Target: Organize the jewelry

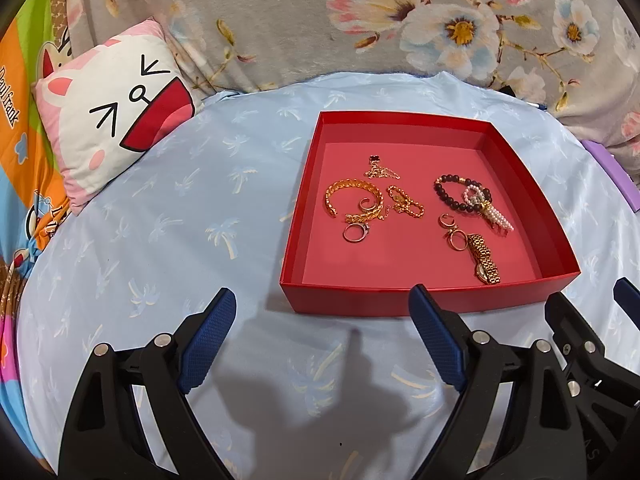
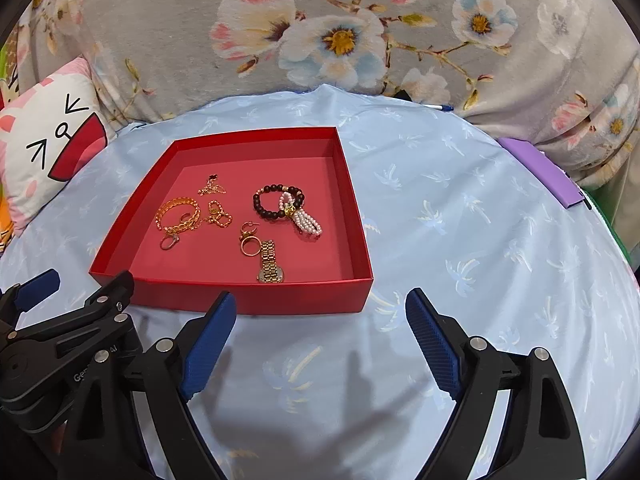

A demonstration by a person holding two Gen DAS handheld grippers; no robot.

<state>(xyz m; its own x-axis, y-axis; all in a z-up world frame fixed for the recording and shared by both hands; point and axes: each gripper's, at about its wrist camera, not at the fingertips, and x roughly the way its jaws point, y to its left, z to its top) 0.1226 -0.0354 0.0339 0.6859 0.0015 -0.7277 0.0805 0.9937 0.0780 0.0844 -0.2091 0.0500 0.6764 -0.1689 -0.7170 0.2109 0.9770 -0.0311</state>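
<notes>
A shallow red box [image 1: 424,300] [image 2: 248,300] sits on the light blue cloth. Inside lie a gold cuff bracelet [image 1: 340,194] [image 2: 176,210], a gold chain with a black clover [image 1: 380,168] [image 2: 212,186], a dark bead bracelet [image 1: 448,192] [image 2: 264,204], a pearl piece [image 1: 498,216] [image 2: 306,224], a gold watch [image 1: 484,256] [image 2: 270,264] and rings [image 1: 354,232] [image 2: 249,246]. My left gripper [image 1: 322,312] is open and empty, just short of the box's near wall. My right gripper [image 2: 320,312] is open and empty, at the box's near right corner.
A cartoon cat pillow [image 1: 112,120] [image 2: 44,148] lies at the left. A grey floral blanket [image 1: 320,20] [image 2: 340,32] rises behind the cloth. A purple flat object [image 2: 540,168] [image 1: 612,172] lies at the right. The other gripper shows at each view's lower edge.
</notes>
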